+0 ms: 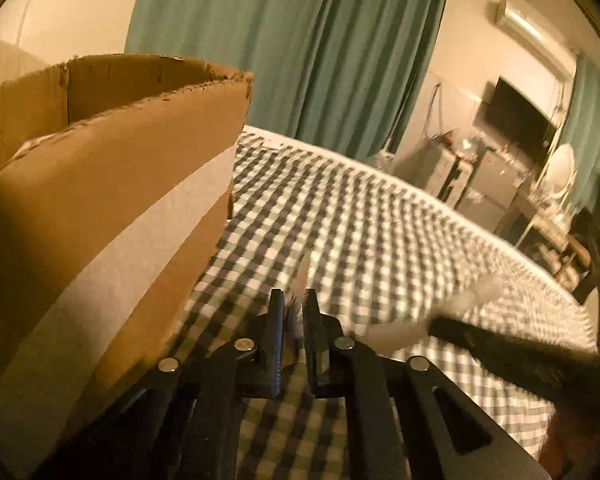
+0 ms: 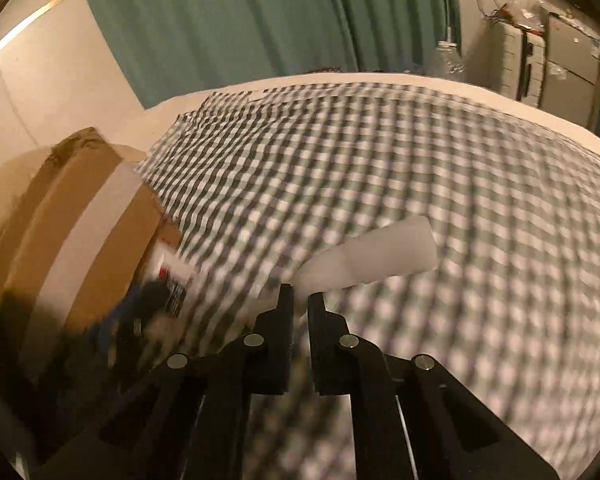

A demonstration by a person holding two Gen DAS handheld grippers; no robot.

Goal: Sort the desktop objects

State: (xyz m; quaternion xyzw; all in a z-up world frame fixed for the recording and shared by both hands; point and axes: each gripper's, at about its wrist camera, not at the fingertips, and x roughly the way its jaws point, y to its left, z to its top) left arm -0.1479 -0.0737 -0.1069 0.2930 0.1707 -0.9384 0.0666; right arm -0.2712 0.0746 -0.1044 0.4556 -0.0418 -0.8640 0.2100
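Observation:
My left gripper (image 1: 294, 300) is shut on a small white item with dark print (image 1: 300, 280), held above the checked cloth beside the open cardboard box (image 1: 112, 168). My right gripper (image 2: 301, 295) is shut on one end of a white rectangular block (image 2: 376, 254), held above the cloth. In the left wrist view the right gripper (image 1: 500, 344) comes in from the right with that white block (image 1: 432, 316). In the right wrist view the left gripper (image 2: 148, 300) shows blurred next to the box (image 2: 76, 232), with its white printed item (image 2: 172, 276).
A black-and-white checked cloth (image 1: 360, 220) covers the table (image 2: 380, 148). Teal curtains (image 1: 300, 40) hang behind it. Cabinets, a dark screen (image 1: 516, 116) and clutter stand at the far right. A clear bottle (image 2: 446, 58) stands past the table's far edge.

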